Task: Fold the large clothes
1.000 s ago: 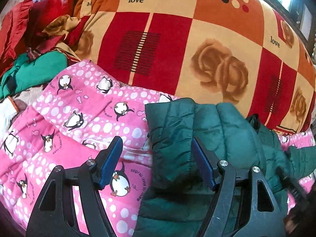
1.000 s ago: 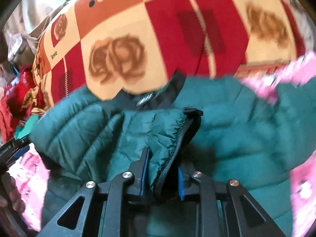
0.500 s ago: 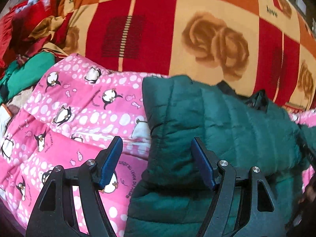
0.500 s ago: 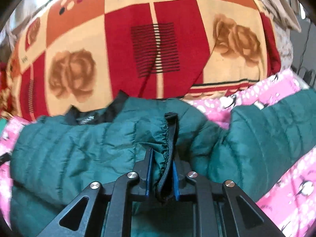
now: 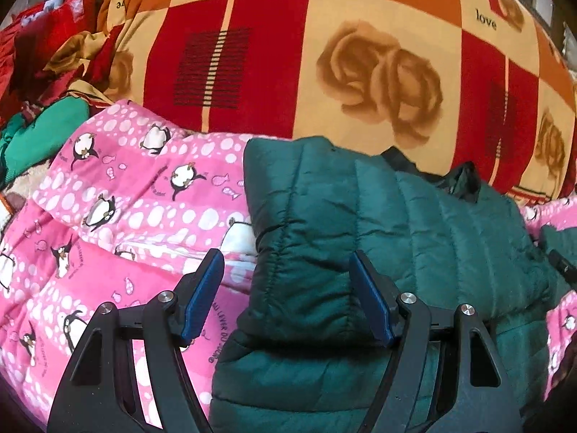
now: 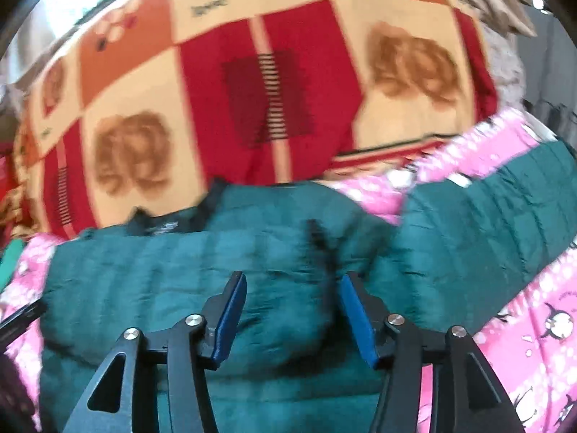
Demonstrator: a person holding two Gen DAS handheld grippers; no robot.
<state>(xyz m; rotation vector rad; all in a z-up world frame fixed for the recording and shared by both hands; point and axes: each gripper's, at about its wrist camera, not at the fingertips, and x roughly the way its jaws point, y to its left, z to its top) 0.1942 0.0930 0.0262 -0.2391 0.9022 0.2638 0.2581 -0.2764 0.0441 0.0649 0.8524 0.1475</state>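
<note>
A dark green quilted puffer jacket lies on a pink penguin-print blanket. Its left sleeve is folded over the body. My left gripper is open and empty, its jaws astride the jacket's folded left edge. In the right wrist view the jacket fills the middle, with the sleeve cuff lying on the body. My right gripper is open just above it, holding nothing. The other sleeve stretches away to the right. This view is blurred.
A large red, orange and cream quilt with roses rises behind the jacket. A pile of red and green clothes lies at the far left. The pink blanket spreads on both sides of the jacket.
My right gripper has opened and let go of the green sleeve cuff, which now lies on the jacket's body. My left gripper stayed open and moved little.
</note>
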